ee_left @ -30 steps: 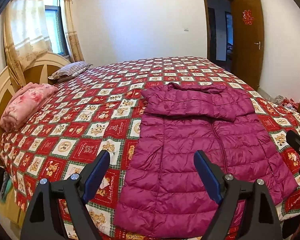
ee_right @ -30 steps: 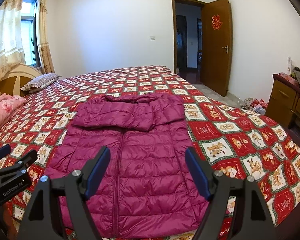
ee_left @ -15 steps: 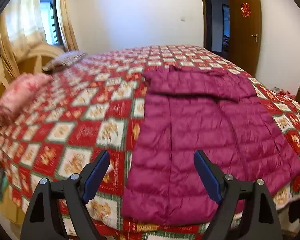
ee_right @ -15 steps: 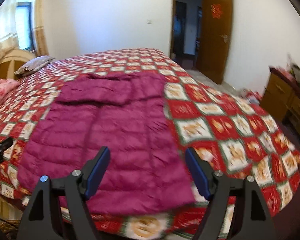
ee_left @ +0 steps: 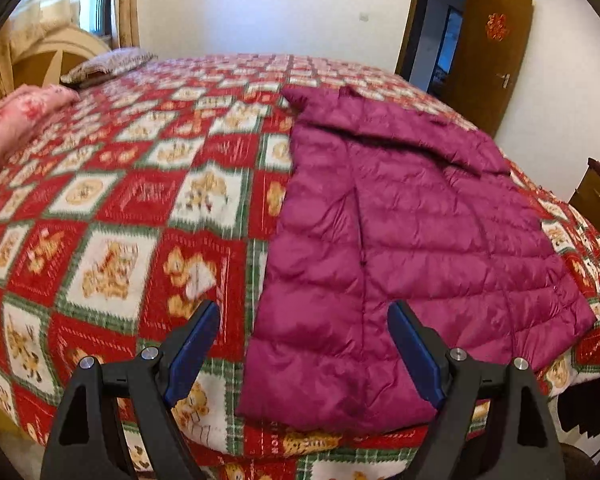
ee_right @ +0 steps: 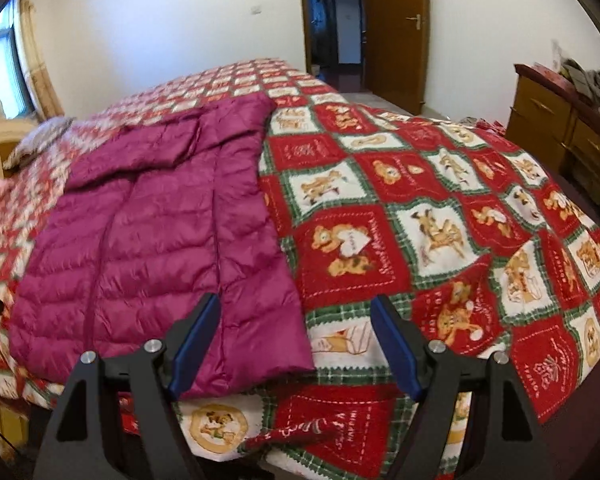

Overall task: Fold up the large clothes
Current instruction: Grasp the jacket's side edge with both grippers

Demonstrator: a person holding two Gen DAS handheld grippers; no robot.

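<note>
Jacket (ee_left: 400, 248), magenta and quilted, lies flat and zipped on the bed (ee_left: 140, 208), hem at the near edge, sleeves folded across the chest near the collar. Nothing has yet been folded lengthwise or in half.

Over the last second both grippers have dropped and closed in on the near edge. A second ago each view took in the whole coat from above the hem. Now the left gripper (ee_left: 304, 344) frames the hem's left corner, and the right gripper (ee_right: 296, 340) frames its right corner, with the bedspread (ee_right: 440, 220) filling the rest of that view. The two have spread apart, one to each bottom corner.

Both sets of jaws stand wide and empty, unchanged in width, with no fabric between the pads. In the left view the hem corner sits just beyond the fingertips; in the right view the corner lies close to the left finger (ee_right: 196, 340), but contact cannot be confirmed.

This looks like the approach for a two-corner grab of the hem, probably to carry it up toward the collar. The puffy shell is slippery, so each pinch needs both layers well inside the pads before lifting.
</note>
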